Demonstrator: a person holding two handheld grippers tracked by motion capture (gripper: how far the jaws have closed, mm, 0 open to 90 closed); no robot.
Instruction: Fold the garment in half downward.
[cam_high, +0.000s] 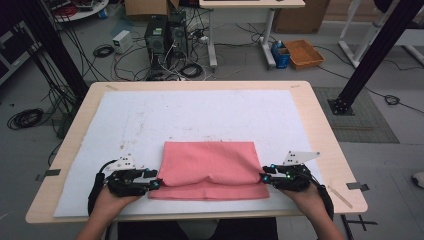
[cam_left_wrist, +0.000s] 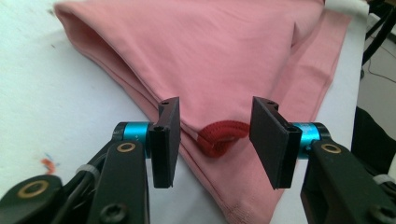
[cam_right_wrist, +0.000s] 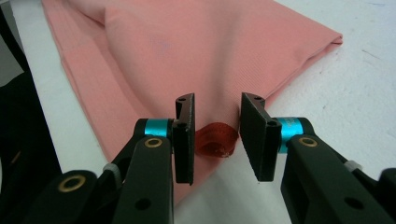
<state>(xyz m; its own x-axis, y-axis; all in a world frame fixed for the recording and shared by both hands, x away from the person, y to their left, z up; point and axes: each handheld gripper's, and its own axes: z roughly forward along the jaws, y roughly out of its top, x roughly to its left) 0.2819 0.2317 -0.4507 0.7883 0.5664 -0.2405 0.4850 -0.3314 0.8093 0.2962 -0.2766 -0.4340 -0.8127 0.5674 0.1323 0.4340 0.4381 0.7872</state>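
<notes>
Left gripper (cam_high: 156, 183): at the pink cloth's (cam_high: 210, 167) left edge, jaws apart, pressing nothing; a dark red loop (cam_left_wrist: 219, 137) lies between them.
Pink cloth: folded, lying flat on the white mat (cam_high: 125, 125) at the near middle of the worktop (cam_high: 320, 125).
Right gripper (cam_high: 264, 177): at the cloth's right edge, jaws apart astride a red tab (cam_right_wrist: 215, 139), not clamping it.

Each hand carries a black gripper: the left gripper (cam_high: 156, 184) and the right gripper (cam_high: 264, 177). Both have 2 flat black rectangular pads on turquoise cylindrical collars, black arms with brass-ringed holes and dark screws, and white cable ties. A pale grey 3-cornered plate sits on top of each, and a black cable loops beside each wrist.
</notes>
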